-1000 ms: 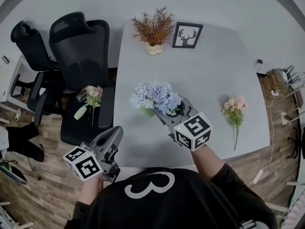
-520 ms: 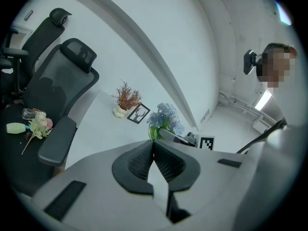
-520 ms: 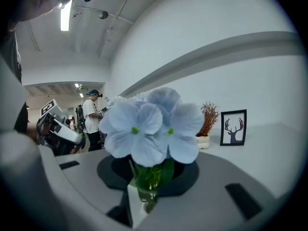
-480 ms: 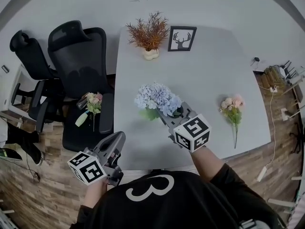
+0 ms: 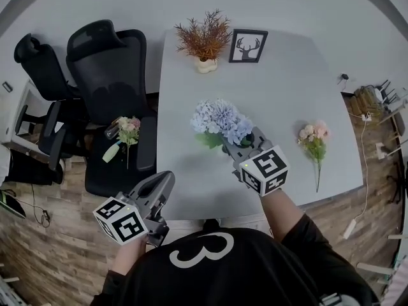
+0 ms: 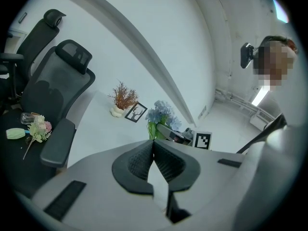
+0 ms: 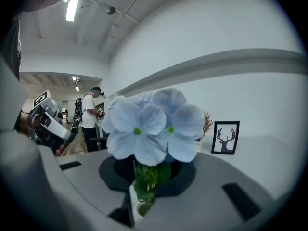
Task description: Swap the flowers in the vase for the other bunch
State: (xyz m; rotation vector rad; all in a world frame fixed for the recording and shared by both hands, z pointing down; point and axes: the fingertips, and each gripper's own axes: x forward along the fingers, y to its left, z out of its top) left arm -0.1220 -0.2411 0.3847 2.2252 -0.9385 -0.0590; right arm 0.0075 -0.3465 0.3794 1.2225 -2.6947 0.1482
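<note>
A bunch of pale blue flowers (image 5: 220,118) with green stems stands near the middle of the grey table (image 5: 280,88). My right gripper (image 5: 232,145) reaches in under the blooms from the front right. Its jaws are closing, and the right gripper view shows the green stems (image 7: 144,177) pinched between them. What the stems stand in is hidden by the blooms and the gripper. A pink bunch (image 5: 314,138) lies flat on the table's right side. My left gripper (image 5: 164,182) hangs off the table's front left corner, shut and empty (image 6: 154,146).
A dried orange plant in a white pot (image 5: 205,40) and a framed deer picture (image 5: 248,45) stand at the table's far edge. Two black office chairs (image 5: 105,62) stand at the left. One seat holds a small pink bunch (image 5: 127,126) and a clear glass item (image 5: 111,131).
The right gripper's jaws have drawn in round the blue bunch's stems, and the bunch has shifted slightly to the right. The left gripper has stayed where it was.
</note>
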